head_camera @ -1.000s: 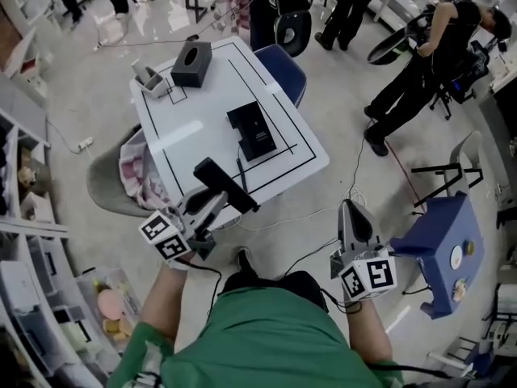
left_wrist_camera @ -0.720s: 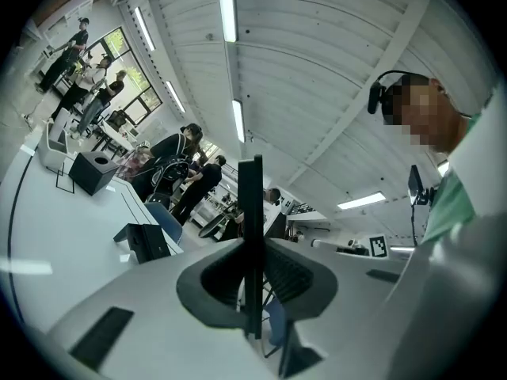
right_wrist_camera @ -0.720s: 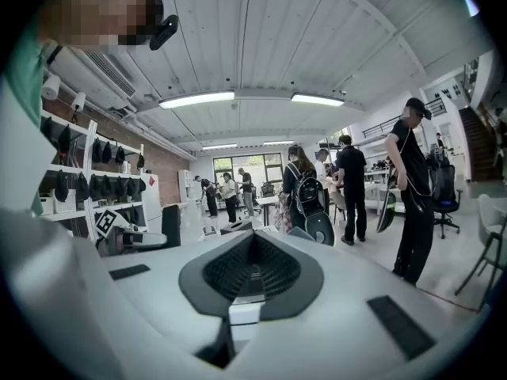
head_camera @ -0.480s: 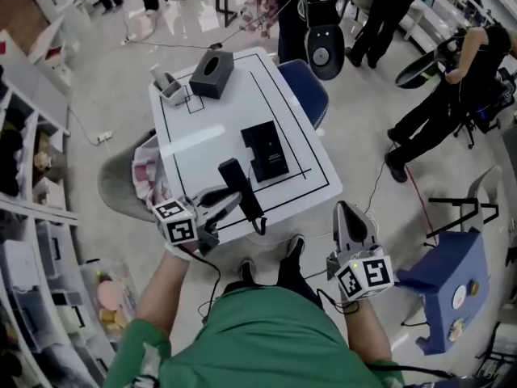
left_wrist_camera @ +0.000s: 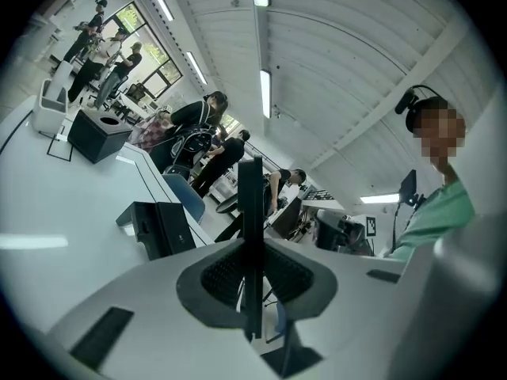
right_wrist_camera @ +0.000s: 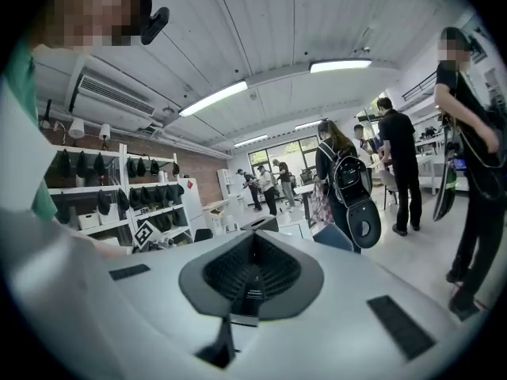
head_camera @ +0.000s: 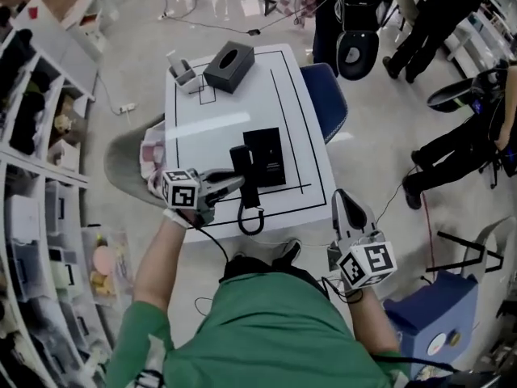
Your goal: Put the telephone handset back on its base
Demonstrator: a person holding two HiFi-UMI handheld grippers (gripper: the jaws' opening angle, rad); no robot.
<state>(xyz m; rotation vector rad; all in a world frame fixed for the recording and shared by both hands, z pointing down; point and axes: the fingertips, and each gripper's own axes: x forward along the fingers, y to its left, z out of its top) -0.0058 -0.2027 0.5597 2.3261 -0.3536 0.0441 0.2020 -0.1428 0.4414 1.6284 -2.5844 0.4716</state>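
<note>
Two grippers in play, one per hand.

My left gripper [head_camera: 234,183]: jaws clamped on the one black handset [head_camera: 243,175], pinching it edge-on across its narrow sides. It is held over the white table [head_camera: 202,132], lengthwise just beside the left edge of the one black base [head_camera: 266,156]. Whether it touches the base I cannot tell. One black cord [head_camera: 250,219] loops from the handset's near end over the table's near edge.

My right gripper [head_camera: 339,200]: jaws pressed together, nothing between them, held off the table's near right corner, well apart from the base.

Standing on the table, three things: the base near the middle, one dark tissue box [head_camera: 229,65] at the far end, and one small white holder [head_camera: 184,75] just left of that box.

One blue chair [head_camera: 329,107] sits against the table's right side.
</note>
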